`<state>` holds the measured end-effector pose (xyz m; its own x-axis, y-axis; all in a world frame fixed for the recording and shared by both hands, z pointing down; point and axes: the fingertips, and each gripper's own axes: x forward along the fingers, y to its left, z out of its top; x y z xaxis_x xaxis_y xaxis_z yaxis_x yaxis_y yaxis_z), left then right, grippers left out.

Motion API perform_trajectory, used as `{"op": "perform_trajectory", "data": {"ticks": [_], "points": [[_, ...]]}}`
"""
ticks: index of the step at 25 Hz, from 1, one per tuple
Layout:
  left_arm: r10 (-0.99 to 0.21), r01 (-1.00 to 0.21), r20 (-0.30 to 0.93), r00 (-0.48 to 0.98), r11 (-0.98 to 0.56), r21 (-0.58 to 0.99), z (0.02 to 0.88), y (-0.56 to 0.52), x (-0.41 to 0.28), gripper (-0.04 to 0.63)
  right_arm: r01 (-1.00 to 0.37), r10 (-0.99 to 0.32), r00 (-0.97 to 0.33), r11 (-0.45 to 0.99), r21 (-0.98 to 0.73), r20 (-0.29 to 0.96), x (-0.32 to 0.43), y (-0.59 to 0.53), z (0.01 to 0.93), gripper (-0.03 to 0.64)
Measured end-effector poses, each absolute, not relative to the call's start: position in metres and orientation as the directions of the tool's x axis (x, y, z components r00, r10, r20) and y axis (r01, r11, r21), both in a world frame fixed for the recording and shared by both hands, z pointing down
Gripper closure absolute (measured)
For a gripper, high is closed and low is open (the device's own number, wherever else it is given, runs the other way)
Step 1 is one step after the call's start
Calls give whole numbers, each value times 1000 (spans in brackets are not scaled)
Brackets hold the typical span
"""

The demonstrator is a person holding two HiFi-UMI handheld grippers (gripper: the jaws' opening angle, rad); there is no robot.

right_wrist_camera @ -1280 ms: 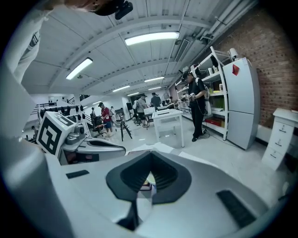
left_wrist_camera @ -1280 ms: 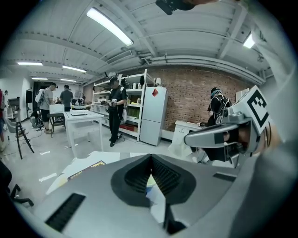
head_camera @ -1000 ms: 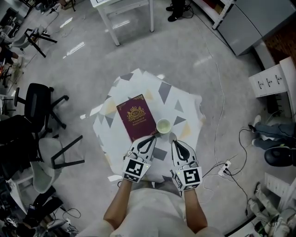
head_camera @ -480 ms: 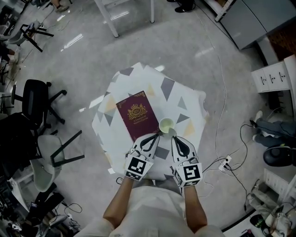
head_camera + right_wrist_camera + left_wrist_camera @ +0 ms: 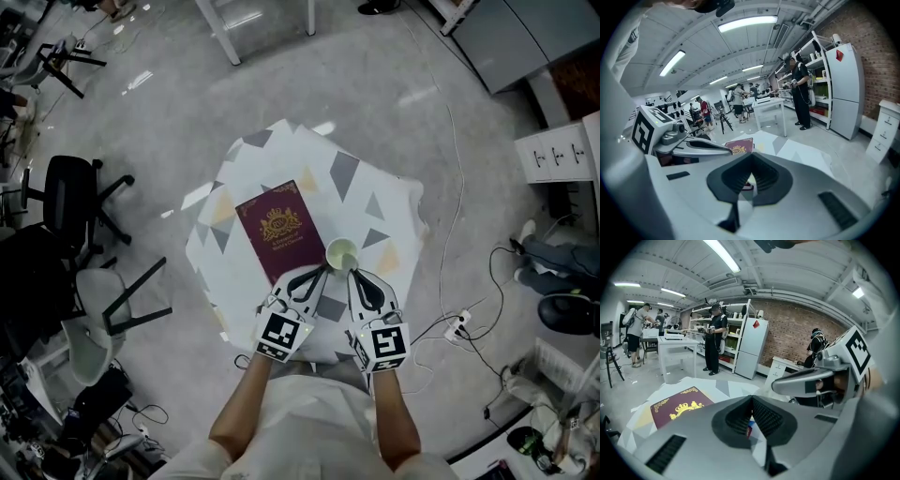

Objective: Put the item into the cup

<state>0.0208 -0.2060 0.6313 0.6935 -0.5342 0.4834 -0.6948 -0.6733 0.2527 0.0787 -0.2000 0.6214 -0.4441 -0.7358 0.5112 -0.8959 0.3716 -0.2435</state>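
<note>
Head view shows a desk [image 5: 375, 202] under a cloth printed with triangles. A maroon book [image 5: 279, 230] lies on it, its long axis running away from the person and leaning slightly left. The left gripper [image 5: 321, 271] and right gripper [image 5: 354, 274] sit side by side at the near edge, tips angled toward each other. A pale cup [image 5: 341, 253] stands upright just beside the book's near right corner. It is straight ahead of the two tips and between them, just beside both, so neither gripper is clearly nearer.

Each gripper's own view shows its jaws pressed together at the tips. Low in the gap between the left pads sits a small red-and-blue scrap [image 5: 749, 429], and a red scrap [image 5: 746, 186] shows at the same spot in the right gripper's view. Whether either scrap is the item, pinched or lying on the cloth beneath, cannot be told. The head view shows no loose item on the desk.

If one gripper does carry the item, it probably needs only a short push forward, up over the rim.
</note>
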Motion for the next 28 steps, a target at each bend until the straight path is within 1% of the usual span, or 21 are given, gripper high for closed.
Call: {"op": "perform_trajectory", "data": {"ticks": [13, 28], "points": [[-502, -674, 494, 710, -688, 269, 642, -213, 23, 583, -892, -712, -450, 376, -249, 539, 76, -212, 642, 611], [-493, -673, 500, 712, -684, 283, 650, -221, 23, 581, -882, -672, -468, 399, -252, 574, 68, -221, 662, 611]]}}
